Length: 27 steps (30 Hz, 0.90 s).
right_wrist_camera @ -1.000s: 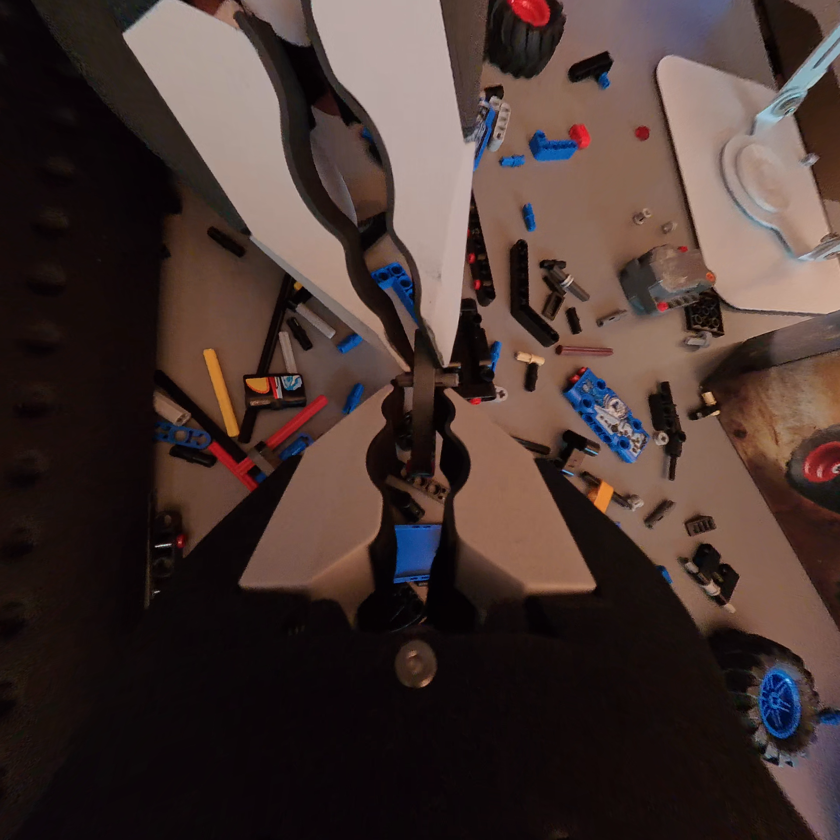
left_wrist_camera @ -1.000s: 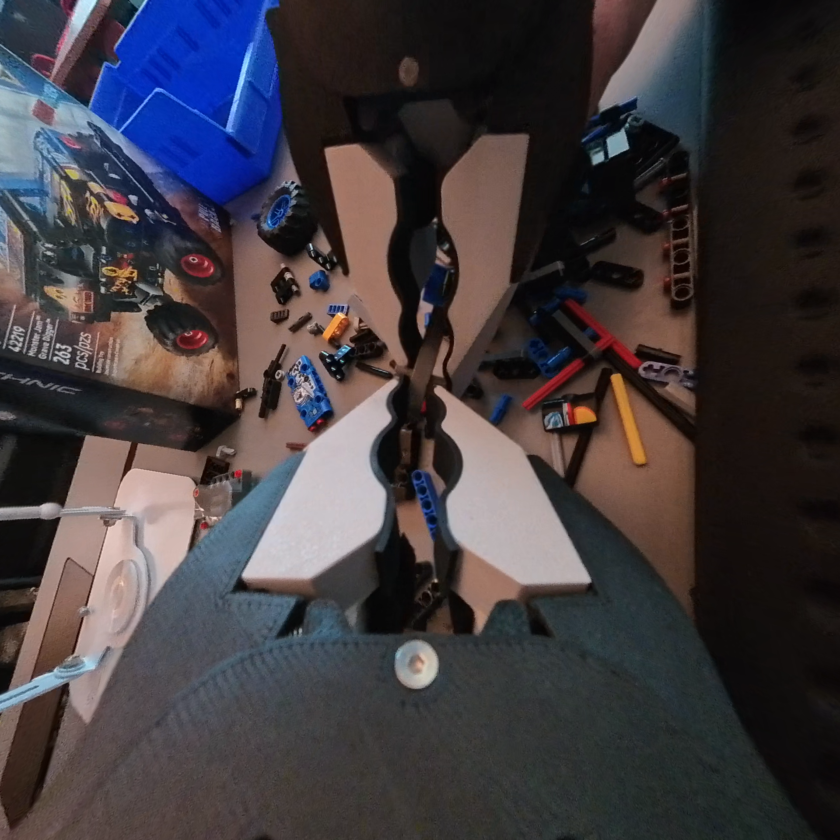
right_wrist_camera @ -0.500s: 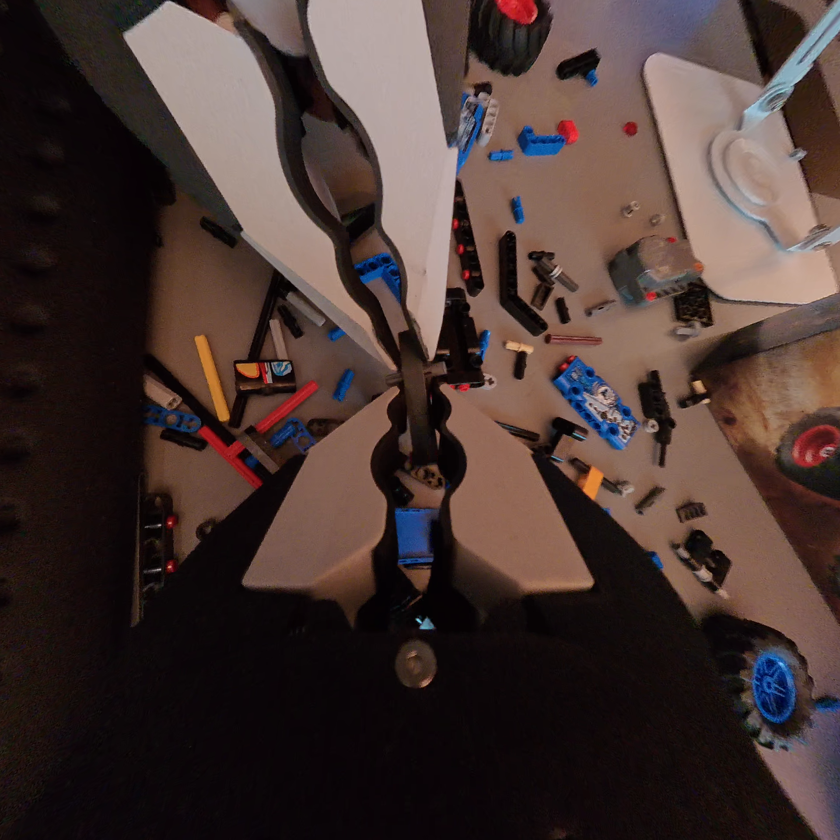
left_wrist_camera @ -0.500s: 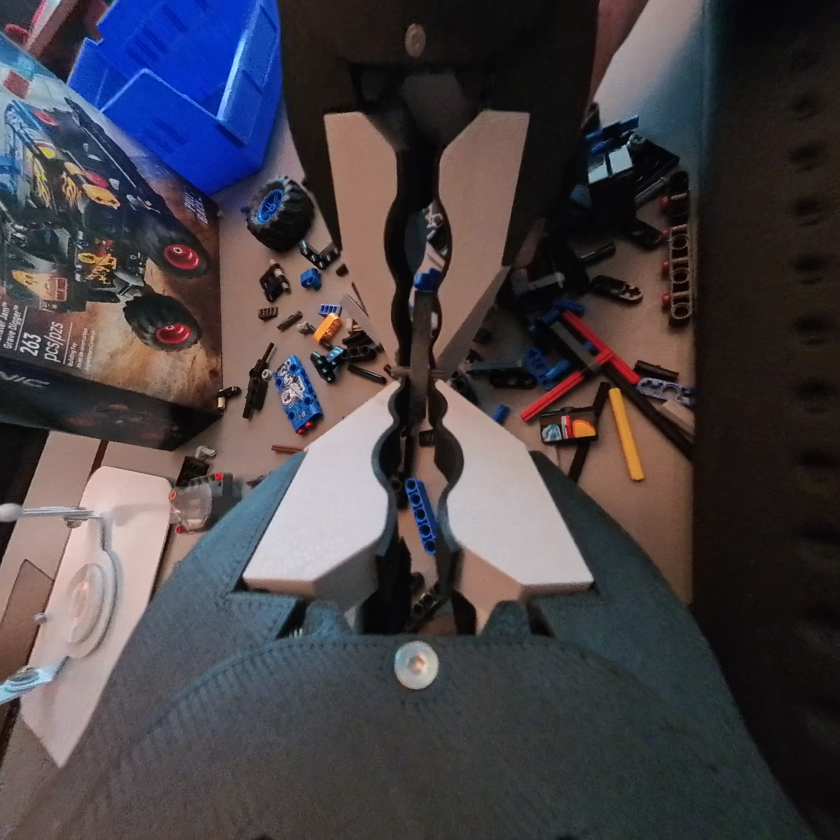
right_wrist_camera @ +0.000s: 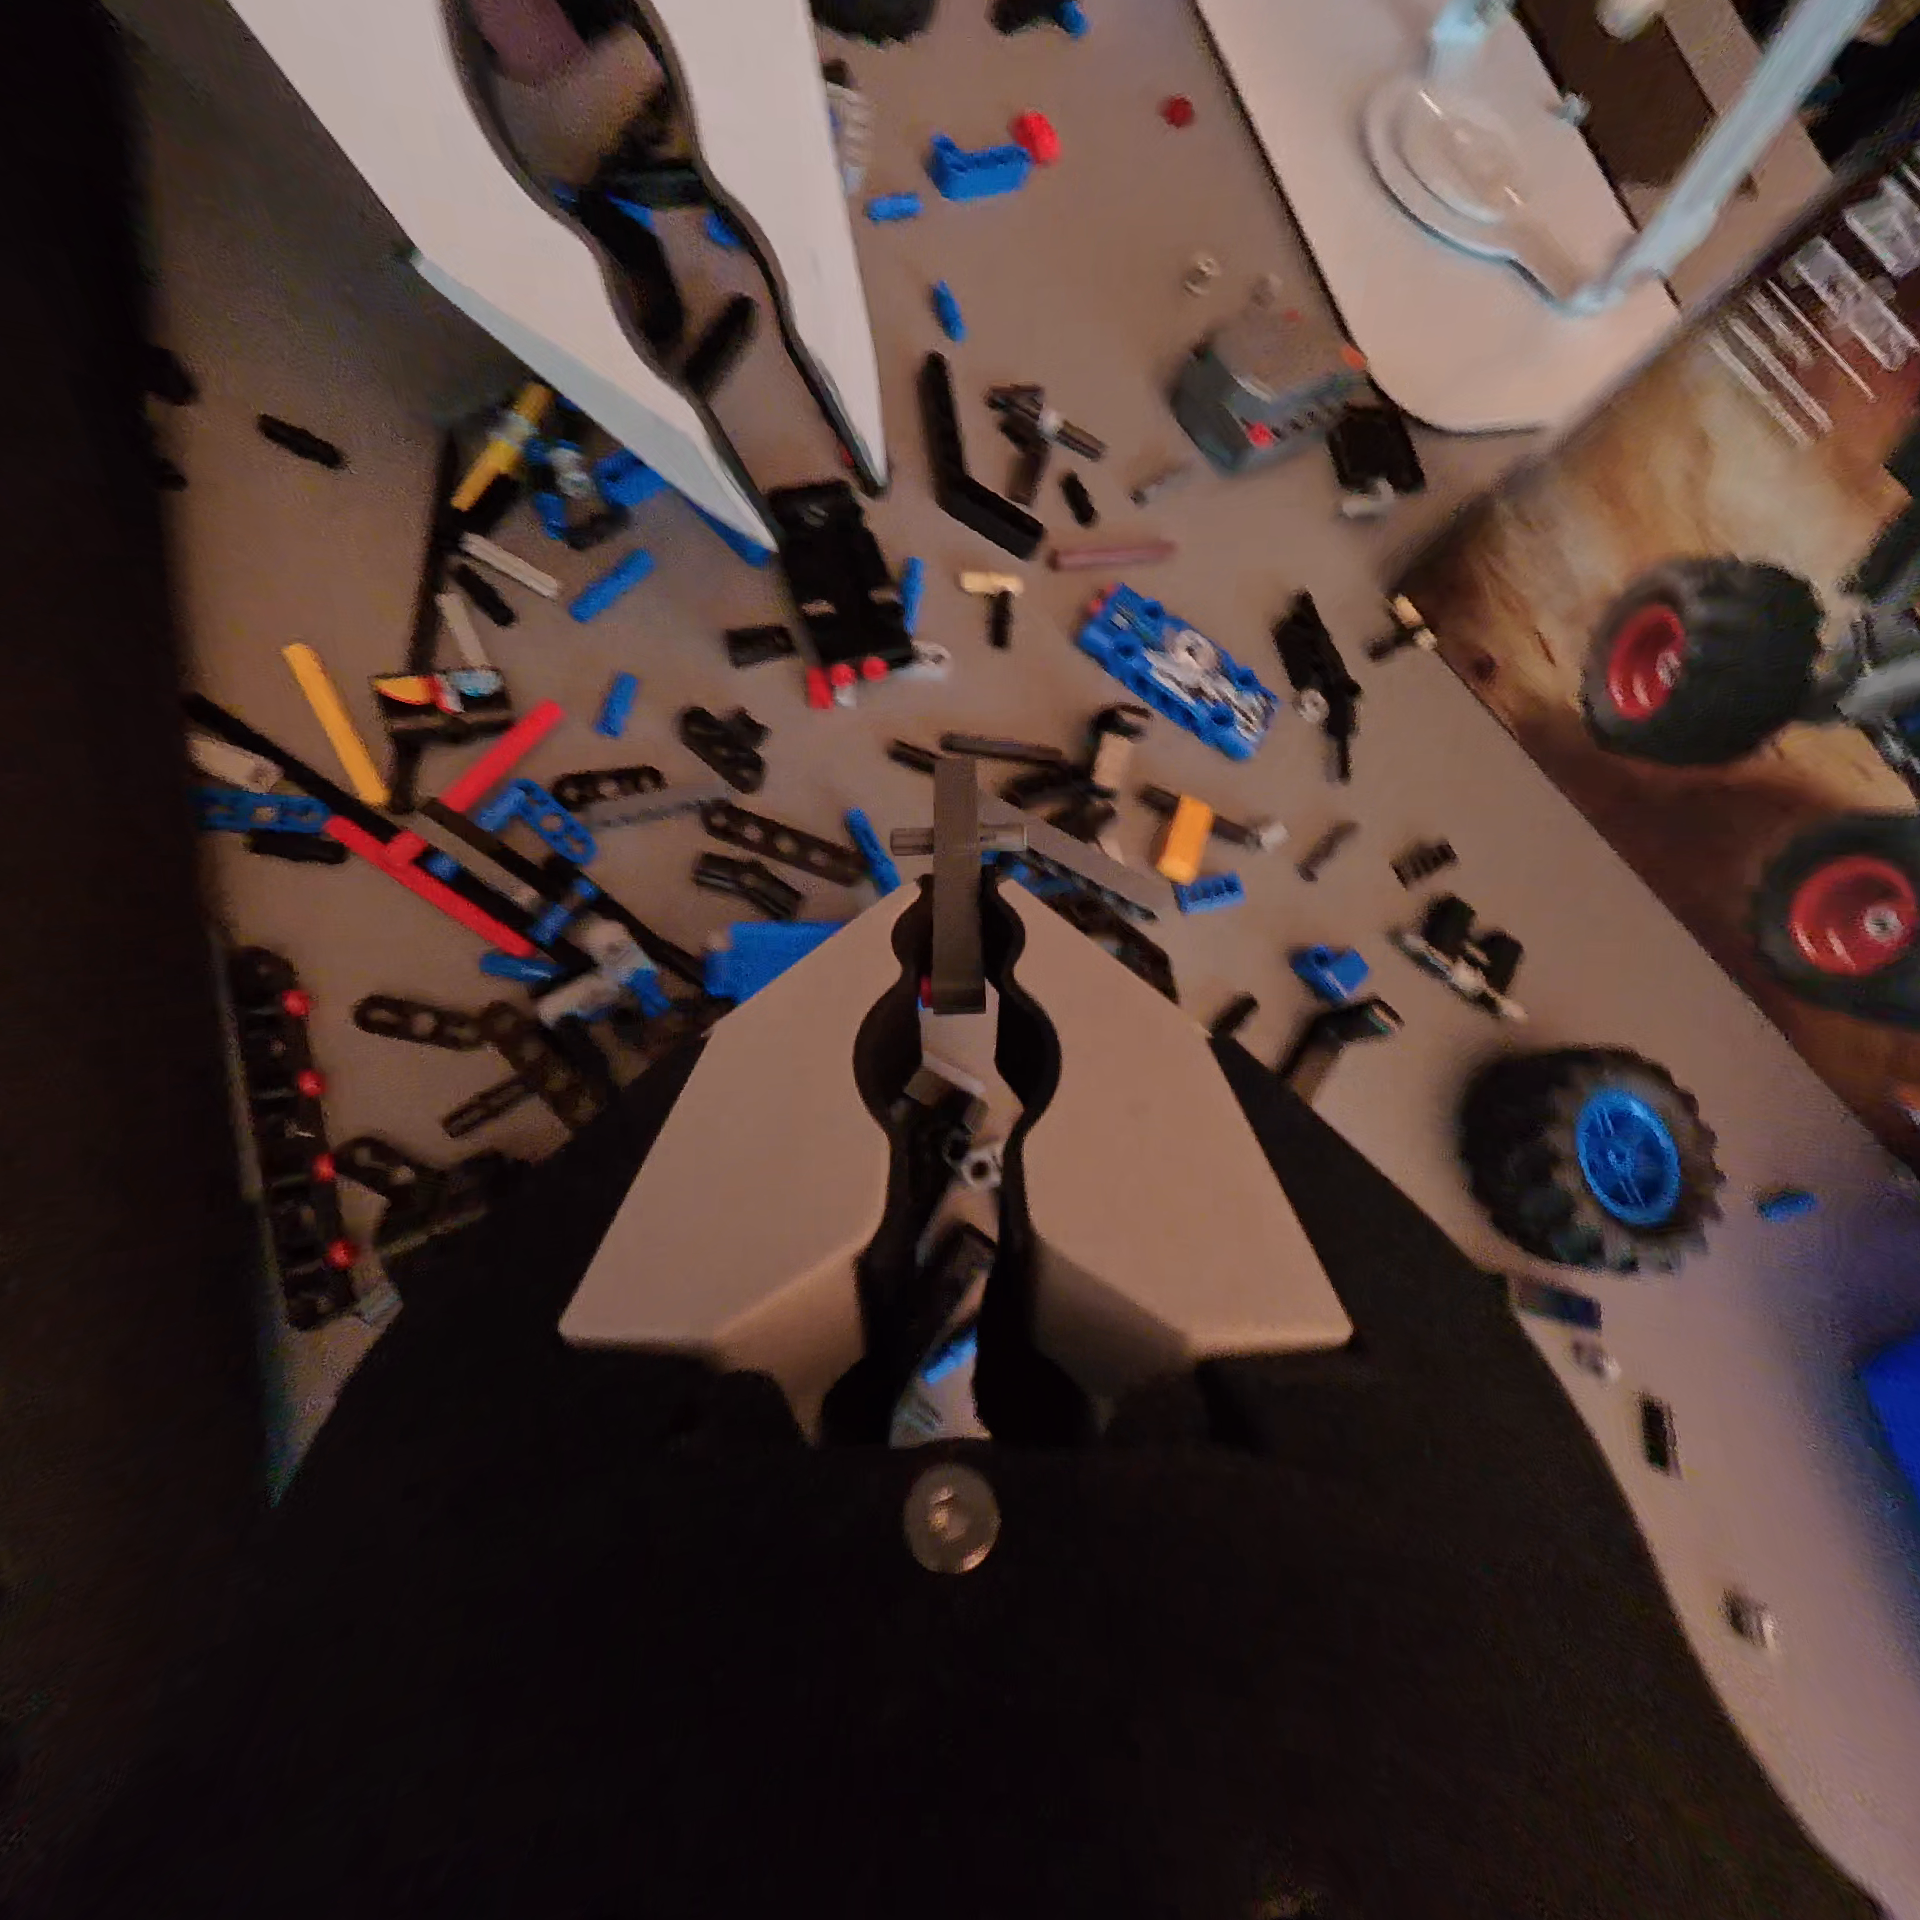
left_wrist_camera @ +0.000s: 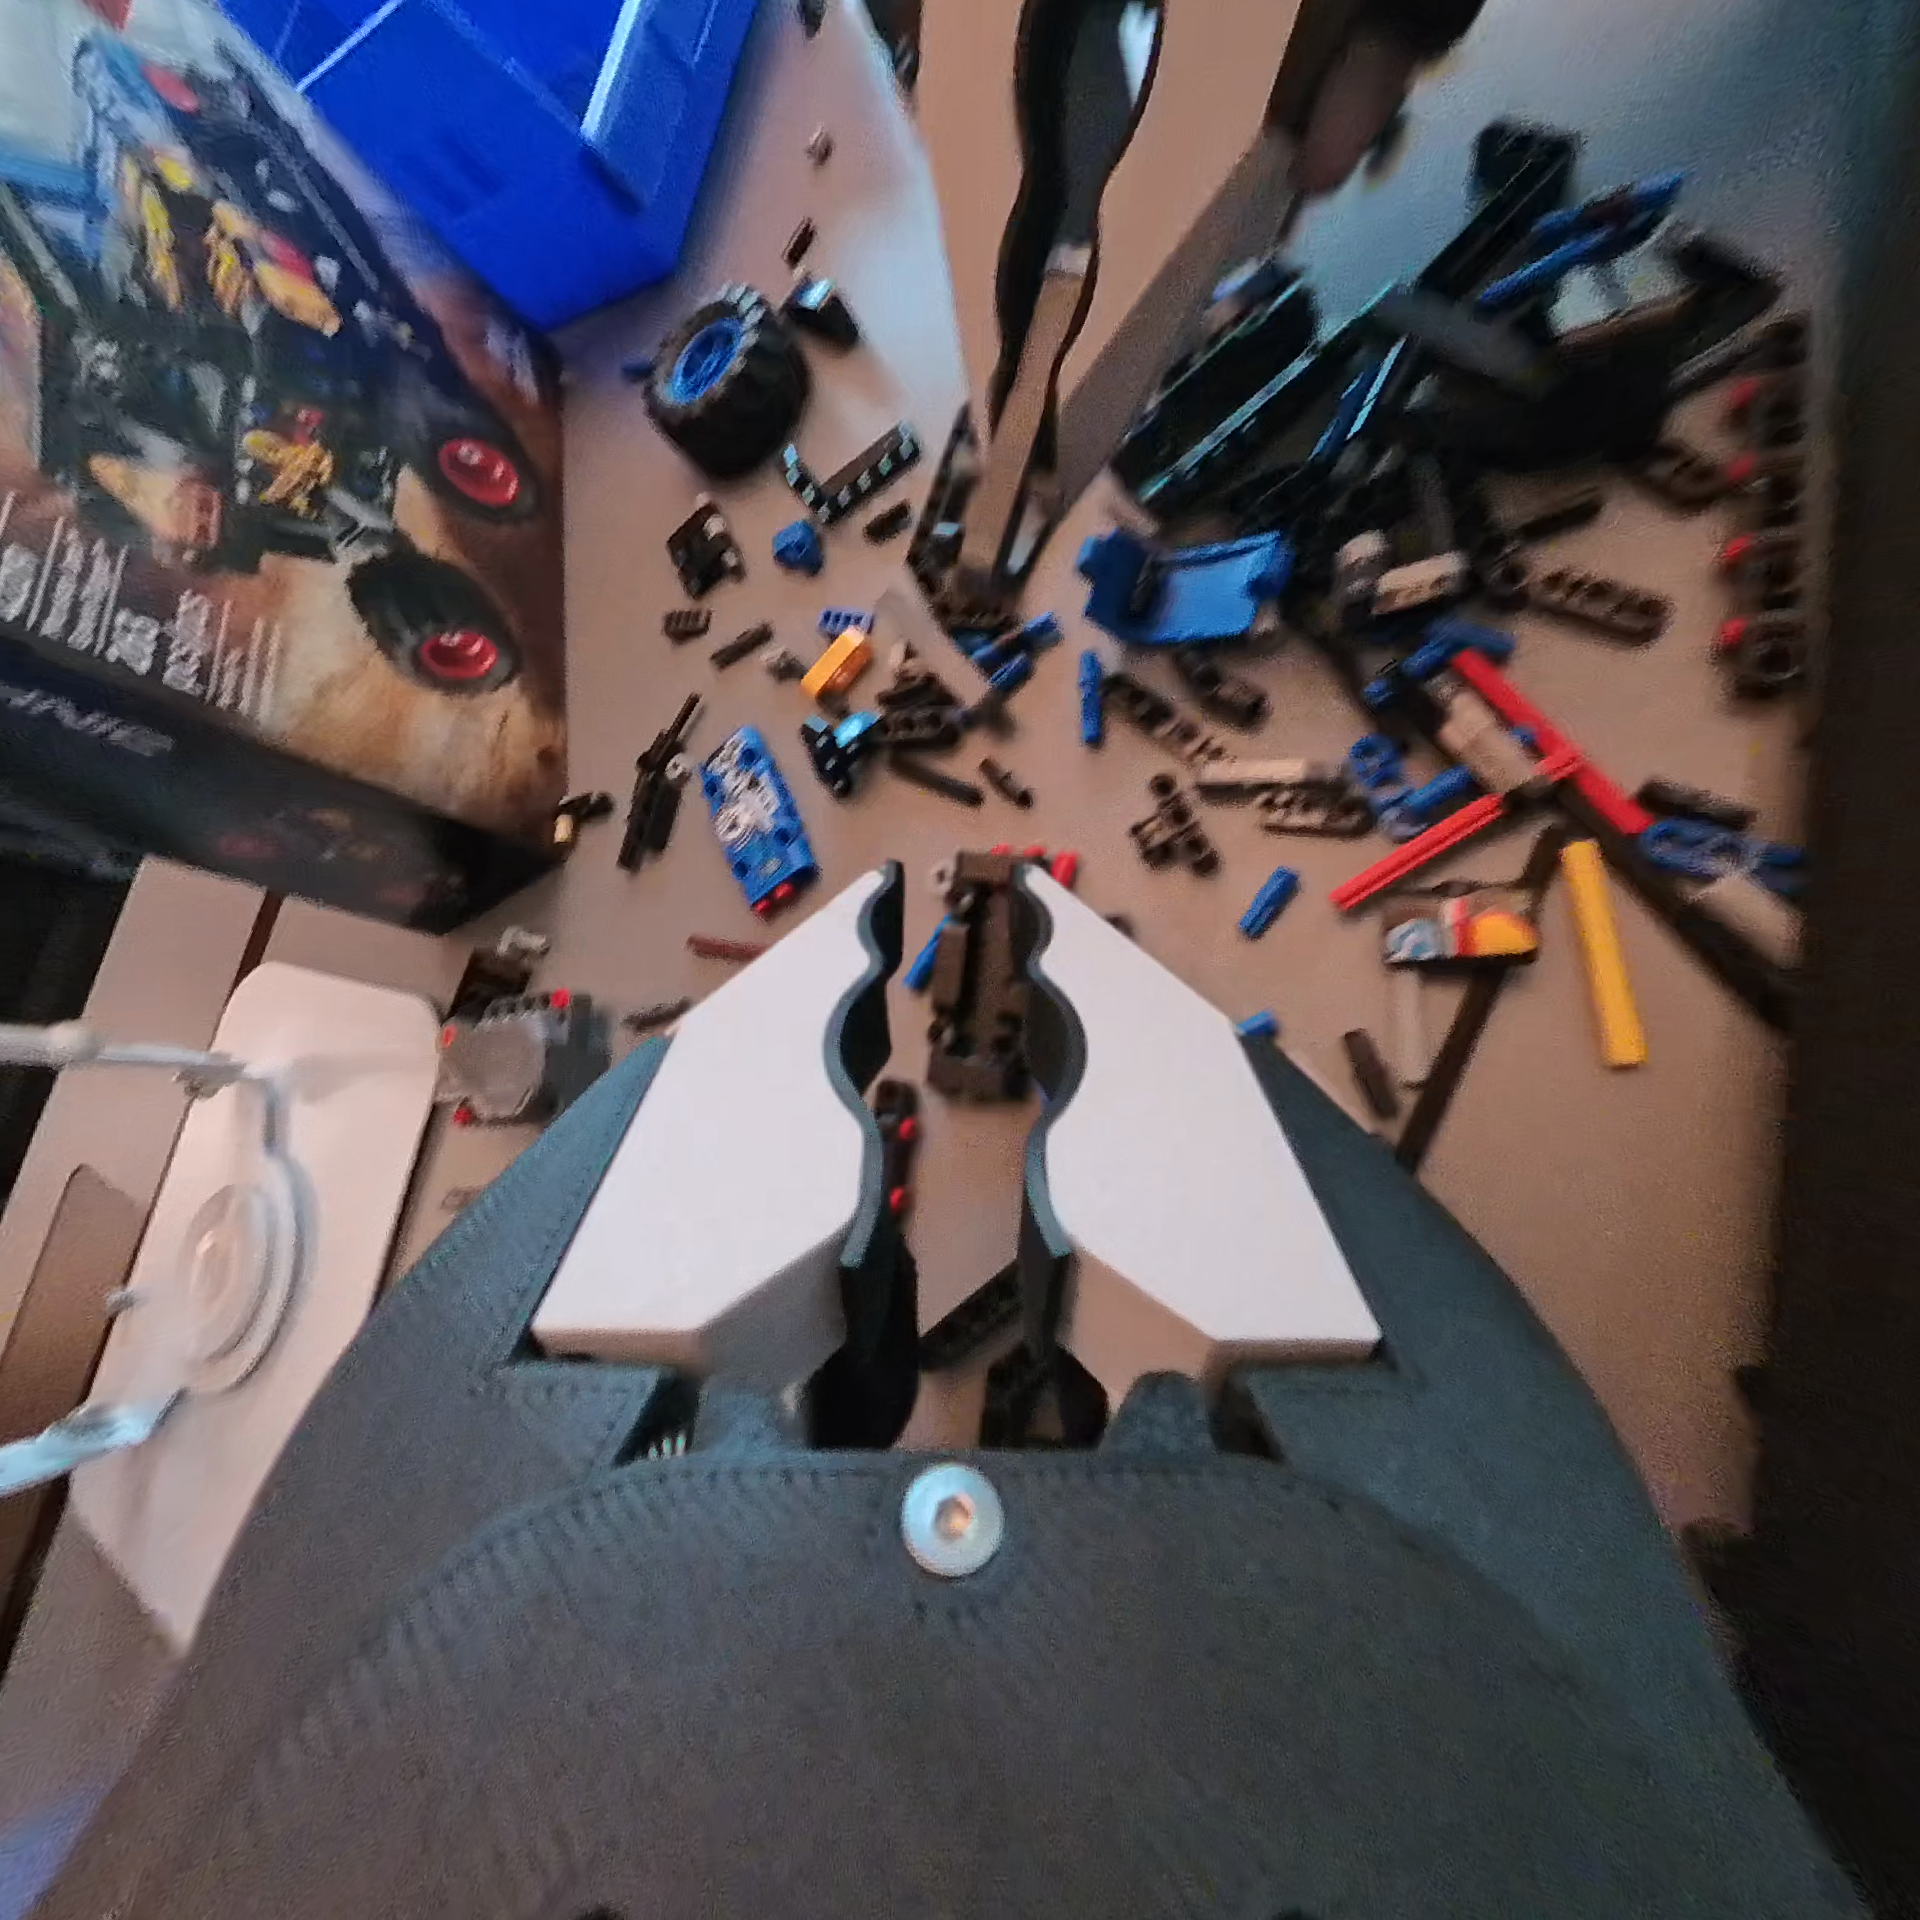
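Jaws of the left gripper [left_wrist_camera: 961, 883] stand apart, with a black brick assembly [left_wrist_camera: 977, 987] seen lying between them on the tabletop [left_wrist_camera: 1558, 1195]; whether they touch it I cannot tell. Jaws of the right gripper [right_wrist_camera: 958, 894] are closed on a thin dark beam with a cross pin [right_wrist_camera: 956, 883], which points out toward 12 o'clock.

Largest is the beige tabletop, lit dimly, with a dark studded panel [left_wrist_camera: 1870, 935] along its edge at 3 o'clock in the left wrist view. At 10 o'clock there lies a printed toy box [left_wrist_camera: 260, 468] showing a truck with red wheels; it carries writing, too blurred to read. Behind it, at 11 o'clock, stands a blue bin [left_wrist_camera: 499, 135]. At 8 o'clock is a white stand base [left_wrist_camera: 291, 1143].

Smaller things are scattered: a black tyre with blue hub [left_wrist_camera: 727, 379], a blue patterned plate [left_wrist_camera: 756, 816], a yellow bar [left_wrist_camera: 1605, 956], a red axle [left_wrist_camera: 1418, 850].
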Each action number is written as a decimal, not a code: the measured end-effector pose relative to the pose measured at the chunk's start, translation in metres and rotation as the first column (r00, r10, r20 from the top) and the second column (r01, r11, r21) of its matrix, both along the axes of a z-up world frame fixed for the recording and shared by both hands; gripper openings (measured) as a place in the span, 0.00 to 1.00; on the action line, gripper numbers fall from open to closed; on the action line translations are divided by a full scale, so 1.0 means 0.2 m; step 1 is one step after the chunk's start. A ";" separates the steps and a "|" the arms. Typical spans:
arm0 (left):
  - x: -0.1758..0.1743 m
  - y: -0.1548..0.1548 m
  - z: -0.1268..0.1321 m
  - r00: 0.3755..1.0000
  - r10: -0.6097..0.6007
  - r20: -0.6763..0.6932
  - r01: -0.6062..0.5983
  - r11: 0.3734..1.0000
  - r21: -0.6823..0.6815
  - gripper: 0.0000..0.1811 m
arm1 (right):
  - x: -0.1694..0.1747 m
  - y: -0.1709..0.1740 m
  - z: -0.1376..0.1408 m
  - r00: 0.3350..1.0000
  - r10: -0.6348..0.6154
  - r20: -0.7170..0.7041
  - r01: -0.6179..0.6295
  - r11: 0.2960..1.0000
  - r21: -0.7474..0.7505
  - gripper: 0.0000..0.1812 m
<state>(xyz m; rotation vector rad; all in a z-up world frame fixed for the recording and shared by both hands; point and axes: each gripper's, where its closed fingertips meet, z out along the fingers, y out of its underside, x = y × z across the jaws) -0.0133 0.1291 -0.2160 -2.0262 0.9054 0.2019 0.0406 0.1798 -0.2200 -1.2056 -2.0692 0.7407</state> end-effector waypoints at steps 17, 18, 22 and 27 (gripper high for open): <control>-0.10 -0.02 -0.16 0.999 -0.031 0.027 0.036 0.974 -0.226 0.11 | 0.04 0.20 0.02 0.987 -0.159 -0.032 0.156 0.985 -0.068 0.12; -0.08 -0.02 -0.17 0.999 -0.042 0.028 0.048 0.971 -0.234 0.06 | 0.05 0.20 0.03 0.986 -0.163 -0.039 0.160 0.985 -0.069 0.12; -0.13 0.00 -0.18 1.000 -0.013 -0.009 0.010 0.973 -0.230 0.01 | 0.07 0.19 0.03 0.988 -0.150 -0.043 0.147 0.987 -0.062 0.12; -0.22 0.01 -0.12 0.998 0.066 0.016 -0.062 0.979 -0.195 0.10 | 0.19 0.03 0.06 1.000 -0.022 -0.012 0.020 0.991 -0.132 0.16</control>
